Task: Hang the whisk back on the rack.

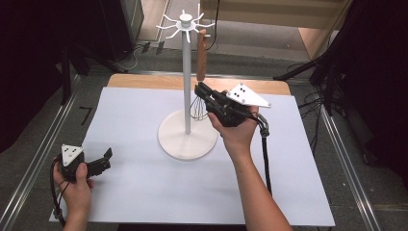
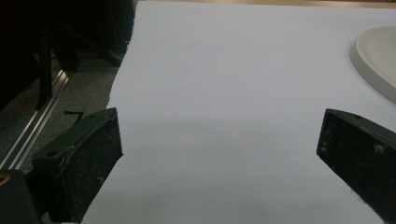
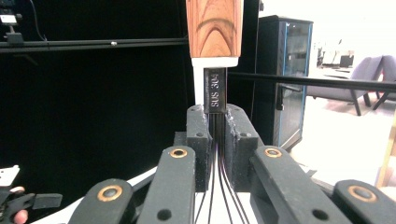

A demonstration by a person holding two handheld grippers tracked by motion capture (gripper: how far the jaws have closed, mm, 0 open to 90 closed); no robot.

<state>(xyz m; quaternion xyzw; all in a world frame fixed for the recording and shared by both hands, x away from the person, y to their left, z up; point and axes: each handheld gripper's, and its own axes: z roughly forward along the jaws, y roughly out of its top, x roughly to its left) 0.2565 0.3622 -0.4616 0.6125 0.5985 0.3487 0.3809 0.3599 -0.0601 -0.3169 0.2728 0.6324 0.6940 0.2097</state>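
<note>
Your right tongs [image 3: 215,128], low in the right gripper view, are clamped on the whisk's [image 1: 201,62] wire neck, hanging from the stand [image 1: 186,77] at centre top. Pull sideways and the stand could tip. Left tongs [image 1: 103,159] sit apart, lower left.

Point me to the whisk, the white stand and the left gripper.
whisk [image 1: 201,57], high view, on its wooden handle
white stand [image 1: 186,86], high view, on its upright pole
left gripper [image 1: 105,158], high view, between its open fingertips
</note>
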